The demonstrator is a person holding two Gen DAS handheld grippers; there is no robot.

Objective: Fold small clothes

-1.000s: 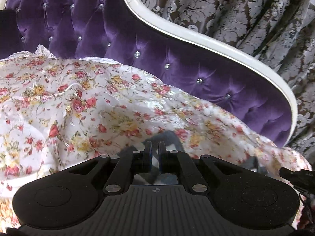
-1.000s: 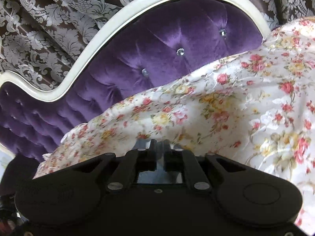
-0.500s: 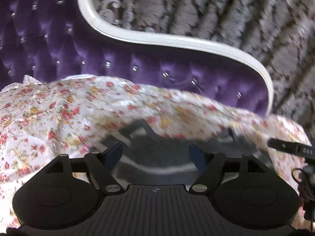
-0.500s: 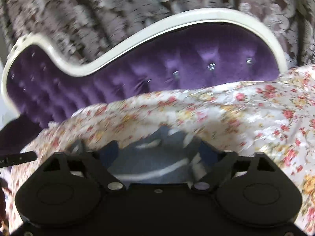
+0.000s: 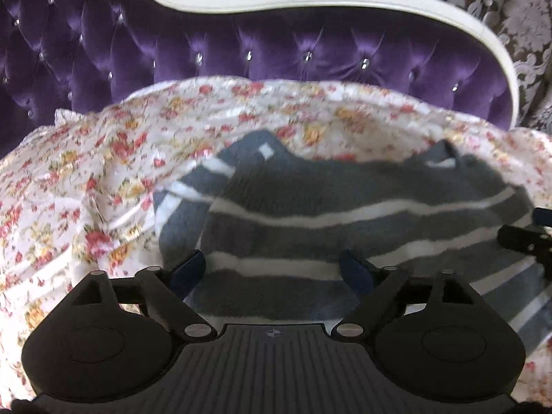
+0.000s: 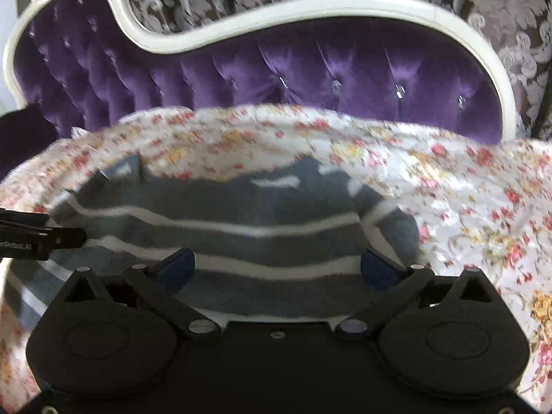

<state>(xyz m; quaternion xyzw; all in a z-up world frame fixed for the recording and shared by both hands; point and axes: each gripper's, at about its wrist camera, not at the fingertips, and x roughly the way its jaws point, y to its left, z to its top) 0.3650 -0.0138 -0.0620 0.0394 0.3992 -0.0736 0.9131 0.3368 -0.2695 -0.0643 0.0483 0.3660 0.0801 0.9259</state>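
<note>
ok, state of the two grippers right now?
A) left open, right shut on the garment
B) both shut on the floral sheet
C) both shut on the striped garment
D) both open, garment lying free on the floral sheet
D: the left gripper and right gripper both have fingers spread wide apart with nothing pinched, and the grey striped garment lies loose on the floral sheet.

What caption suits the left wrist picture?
Open tool above a grey striped sweater on a flowered sheet.

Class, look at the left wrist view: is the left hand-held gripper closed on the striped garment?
No. The left hand-held gripper is open, its fingers spread wide above the grey striped garment.
</note>
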